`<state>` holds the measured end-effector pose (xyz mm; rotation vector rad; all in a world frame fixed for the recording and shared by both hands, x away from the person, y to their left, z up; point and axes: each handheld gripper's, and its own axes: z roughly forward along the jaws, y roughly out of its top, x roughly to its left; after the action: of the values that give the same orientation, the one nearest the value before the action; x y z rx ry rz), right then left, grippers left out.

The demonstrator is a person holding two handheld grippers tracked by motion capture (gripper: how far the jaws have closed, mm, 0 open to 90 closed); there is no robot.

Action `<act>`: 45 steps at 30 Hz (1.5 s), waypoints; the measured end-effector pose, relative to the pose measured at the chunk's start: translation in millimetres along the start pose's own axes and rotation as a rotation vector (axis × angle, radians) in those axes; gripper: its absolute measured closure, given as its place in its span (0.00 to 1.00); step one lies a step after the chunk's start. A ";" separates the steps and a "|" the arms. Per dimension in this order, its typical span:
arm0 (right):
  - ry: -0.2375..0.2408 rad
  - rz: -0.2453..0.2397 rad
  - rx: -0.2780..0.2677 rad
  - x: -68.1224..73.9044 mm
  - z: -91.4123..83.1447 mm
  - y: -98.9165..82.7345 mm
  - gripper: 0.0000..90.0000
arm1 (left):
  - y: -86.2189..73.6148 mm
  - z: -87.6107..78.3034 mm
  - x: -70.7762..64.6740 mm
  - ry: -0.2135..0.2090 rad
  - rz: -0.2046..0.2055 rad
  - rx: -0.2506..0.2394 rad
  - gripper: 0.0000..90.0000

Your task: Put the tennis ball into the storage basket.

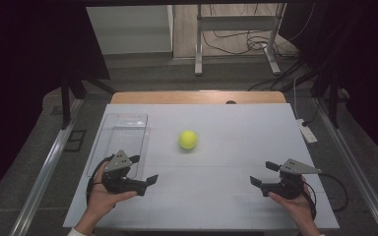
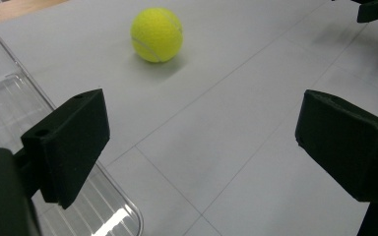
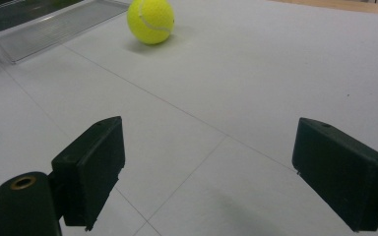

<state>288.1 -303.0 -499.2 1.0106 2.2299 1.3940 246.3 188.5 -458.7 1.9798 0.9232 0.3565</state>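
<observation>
1. The tennis ball [image 1: 188, 139] is bright yellow-green with a fuzzy felt nap and a pale curved seam running across it, clearest in the left gripper view [image 2: 156, 34] and the right gripper view [image 3: 150, 21].
2. It rests on the white table top [image 1: 216, 196], roughly at the middle, with a soft shadow under it; nothing touches it.
3. A clear plastic tray [image 1: 123, 137] lies flat on the left part of the table, just beside the ball but apart from it. It is long, with rounded corners and a ribbed floor, and nothing lies in it.
4. In the left gripper view the tray's rim [image 2: 128, 206] passes under the near jaw.
5. The left gripper [image 1: 143, 170] is held in the person's left hand [image 1: 102, 196], beside the tray's near end; its jaws stand wide apart and grip nothing.
6. The right gripper [image 1: 263, 173], held in the right hand [image 1: 295, 204], sits near the table's front right, well apart from the ball; its jaws are likewise spread wide with nothing between them.
7. Both grippers point inward towards the ball.
</observation>
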 end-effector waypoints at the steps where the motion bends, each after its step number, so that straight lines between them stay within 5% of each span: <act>1: 0.000 -0.001 0.001 0.1 0.0 0.0 0.14 | 0.8 0.4 -0.3 0.001 0.001 -0.002 0.07; 45: 0.000 -0.013 0.003 0.5 -0.6 -0.1 0.14 | 37.5 38.8 -5.8 -0.040 0.048 0.069 0.07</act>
<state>287.4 -303.0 -498.9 0.9951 2.2357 1.3854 281.8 148.7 -448.9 2.0677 0.8747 0.3148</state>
